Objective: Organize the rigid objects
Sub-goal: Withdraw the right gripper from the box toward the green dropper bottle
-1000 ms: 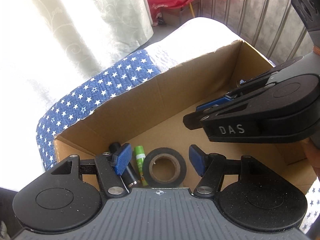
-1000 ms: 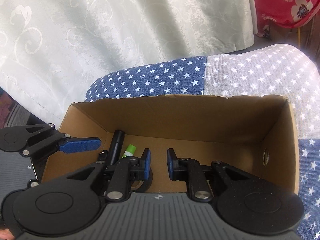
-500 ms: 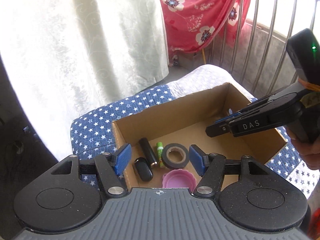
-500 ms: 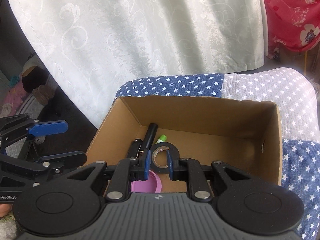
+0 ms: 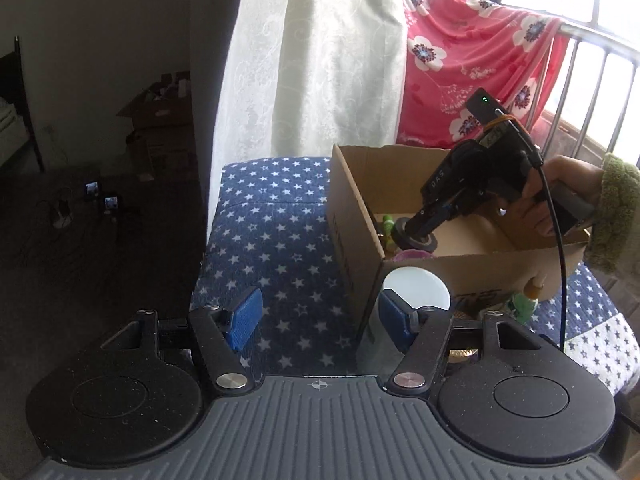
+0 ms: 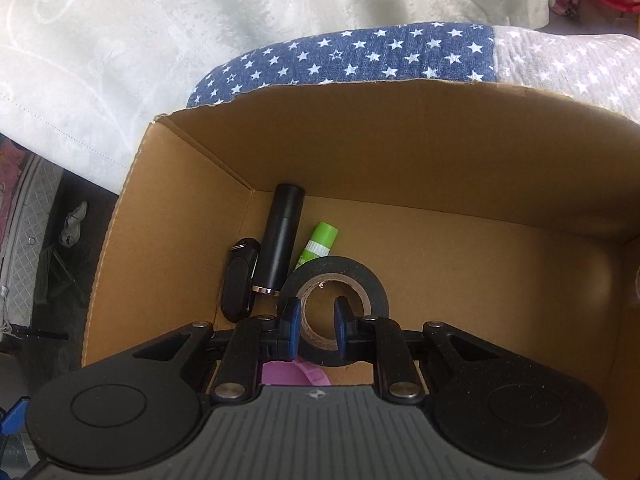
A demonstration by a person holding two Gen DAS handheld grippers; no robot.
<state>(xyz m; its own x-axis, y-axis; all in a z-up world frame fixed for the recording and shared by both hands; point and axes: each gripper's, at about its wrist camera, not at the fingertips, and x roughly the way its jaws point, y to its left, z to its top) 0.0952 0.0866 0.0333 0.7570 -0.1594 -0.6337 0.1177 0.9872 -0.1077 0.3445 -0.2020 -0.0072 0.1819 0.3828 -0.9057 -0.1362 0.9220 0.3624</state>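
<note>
A cardboard box [image 6: 192,184] sits on a star-patterned cushion [image 5: 272,240]. Inside lie a black tape roll [image 6: 356,276], a black tube [image 6: 280,244], a green glue stick [image 6: 318,242], a black key fob [image 6: 240,280] and a pink lid [image 6: 288,374]. My right gripper [image 6: 318,316] is down in the box, its jaws a narrow gap apart, with the left finger outside the roll's near wall and the right finger in its core. Whether the pads press it I cannot tell. My left gripper [image 5: 316,320] is open and empty, outside the box [image 5: 352,216] above the cushion.
A white round lid [image 5: 416,288], a green-capped bottle [image 5: 524,300] and a gold item [image 5: 464,352] lie against the box's near side. A white curtain [image 5: 320,60], a red floral cloth [image 5: 472,56] and a window rail [image 5: 592,44] stand behind. Dark floor is at left.
My left gripper has pulled up and back out of the box to its left side. My right gripper has dropped into the box onto the tape roll.
</note>
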